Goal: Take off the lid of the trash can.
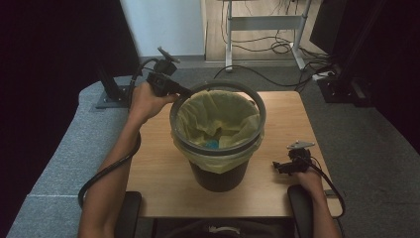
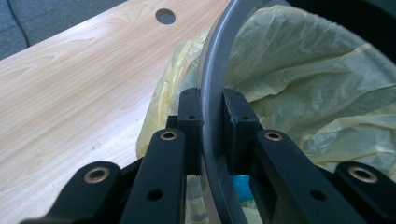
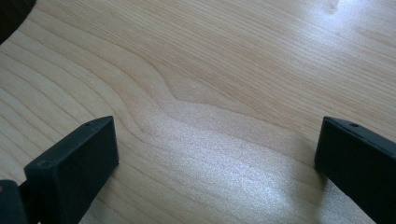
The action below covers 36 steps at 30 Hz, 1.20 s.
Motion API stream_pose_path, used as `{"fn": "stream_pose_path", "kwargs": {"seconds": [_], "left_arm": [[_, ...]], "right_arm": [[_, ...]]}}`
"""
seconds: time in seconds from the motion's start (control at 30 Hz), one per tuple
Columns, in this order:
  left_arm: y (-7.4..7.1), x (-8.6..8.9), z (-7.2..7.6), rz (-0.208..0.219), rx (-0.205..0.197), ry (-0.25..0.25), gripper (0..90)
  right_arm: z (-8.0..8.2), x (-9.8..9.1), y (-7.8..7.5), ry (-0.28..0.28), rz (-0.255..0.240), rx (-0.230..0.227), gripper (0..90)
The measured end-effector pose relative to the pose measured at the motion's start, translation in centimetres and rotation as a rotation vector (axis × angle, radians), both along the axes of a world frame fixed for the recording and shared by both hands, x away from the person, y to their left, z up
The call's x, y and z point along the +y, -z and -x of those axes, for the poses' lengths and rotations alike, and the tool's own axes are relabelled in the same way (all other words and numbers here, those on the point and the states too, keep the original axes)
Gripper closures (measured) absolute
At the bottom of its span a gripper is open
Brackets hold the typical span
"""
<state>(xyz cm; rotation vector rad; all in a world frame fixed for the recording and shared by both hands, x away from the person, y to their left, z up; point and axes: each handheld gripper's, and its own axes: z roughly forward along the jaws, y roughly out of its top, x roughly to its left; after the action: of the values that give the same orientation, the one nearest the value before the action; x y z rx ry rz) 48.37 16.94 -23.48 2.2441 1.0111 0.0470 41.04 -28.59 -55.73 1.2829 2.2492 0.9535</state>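
Step in hand: grey ring [image 2: 212, 93] is pinched at its far-left arc by the left gripper [image 2: 212, 109], jaws nearly closed on it. The ring sits raised around the yellow bag [image 1: 218, 116] over the black bin [image 1: 218, 176] at table centre. Right gripper [image 3: 215, 158] is parked wide open, nothing held, on the table [image 1: 158, 168]. Next, probably: ring to be moved squarely, without the liner being dragged.

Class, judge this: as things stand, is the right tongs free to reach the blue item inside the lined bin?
Probably yes: the right tongs rest open and empty, and the bin mouth above the blue item is uncovered.
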Motion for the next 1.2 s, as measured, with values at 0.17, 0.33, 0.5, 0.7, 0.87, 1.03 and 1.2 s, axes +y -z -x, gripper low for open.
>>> {"fn": "stream_pose_path", "kwargs": {"seconds": [0.17,0.33,0.5,0.7,0.87,1.03,1.2], "left_arm": [[-0.6,0.9,0.1,0.009,-0.003,-0.018,78.9],[-0.7,2.0,0.1,0.000,-0.004,-0.043,78.9],[-0.4,3.3,0.0,0.002,0.004,-0.067,78.9],[0.0,5.1,0.0,0.005,0.014,-0.096,78.9],[0.2,6.5,0.1,0.016,0.021,-0.119,78.9],[0.4,7.7,0.2,0.025,0.026,-0.138,78.9],[0.6,8.9,0.4,0.027,0.034,-0.153,78.8]], "right_arm": [[0.0,0.0,0.0,0.000,0.000,0.000,0.0],[0.0,0.0,0.0,0.000,0.000,0.000,0.0],[0.0,0.0,0.0,0.000,0.000,-0.001,0.0],[0.0,0.0,0.0,-0.001,0.000,-0.001,0.0],[0.0,0.0,0.0,-0.001,0.000,-0.001,0.0],[0.0,0.0,0.0,-0.001,0.000,-0.001,0.0],[0.0,0.0,0.0,-0.001,0.000,-0.001,0.0]]}}
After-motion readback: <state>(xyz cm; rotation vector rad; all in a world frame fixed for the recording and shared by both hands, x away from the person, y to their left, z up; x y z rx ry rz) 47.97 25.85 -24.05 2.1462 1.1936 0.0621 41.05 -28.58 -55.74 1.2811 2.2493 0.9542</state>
